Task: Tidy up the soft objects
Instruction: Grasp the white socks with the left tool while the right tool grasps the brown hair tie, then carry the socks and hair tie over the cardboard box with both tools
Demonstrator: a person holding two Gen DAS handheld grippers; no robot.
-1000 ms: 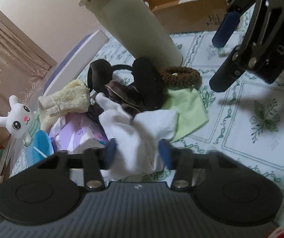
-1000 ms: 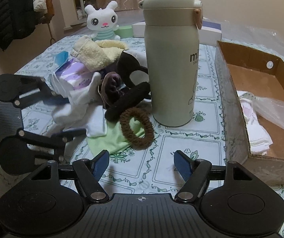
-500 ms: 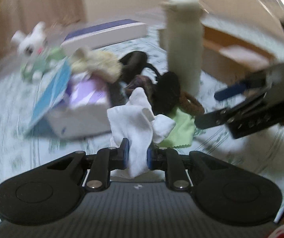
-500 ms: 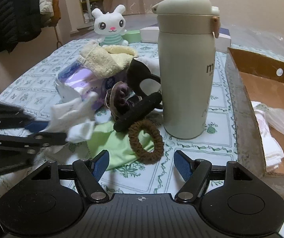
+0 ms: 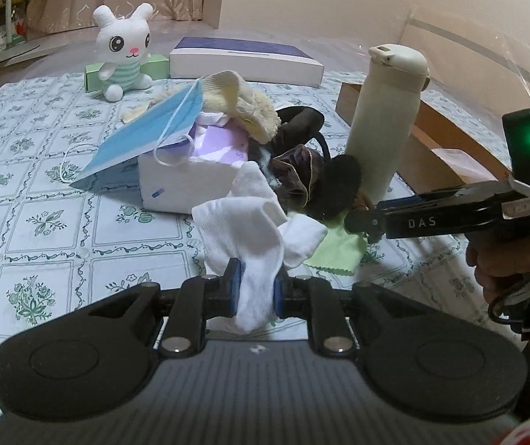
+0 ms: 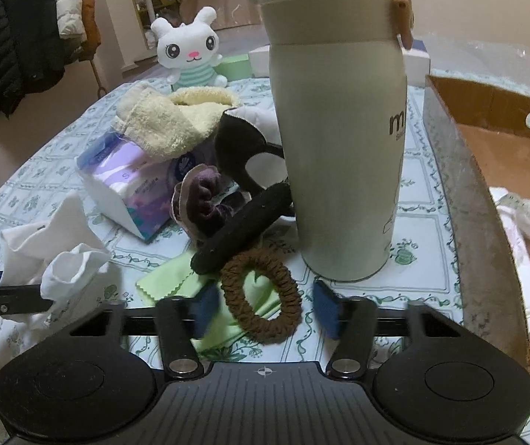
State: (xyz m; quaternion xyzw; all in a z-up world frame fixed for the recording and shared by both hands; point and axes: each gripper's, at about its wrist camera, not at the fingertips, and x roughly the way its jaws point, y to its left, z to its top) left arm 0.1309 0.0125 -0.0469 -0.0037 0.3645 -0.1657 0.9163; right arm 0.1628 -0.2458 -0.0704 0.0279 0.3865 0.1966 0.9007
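Beside the flask point(image 6: 339, 129), my left tongs point(image 5: 257, 289) gripped the sock point(image 5: 242, 233) while my right tongs point(image 6: 265, 309), closing around the scrunchie point(image 6: 261, 296) without yet pinching it, needed to bite its band squarely.

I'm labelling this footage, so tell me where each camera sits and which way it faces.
Left wrist: on the left hand-held gripper, facing the pile; pads clamp a white sock; the person's right hand shows.
Right wrist: on the right hand-held gripper, jaws closing around a brown scrunchie, facing the bottle.
Shared: bottle, rabbit toy, sock.
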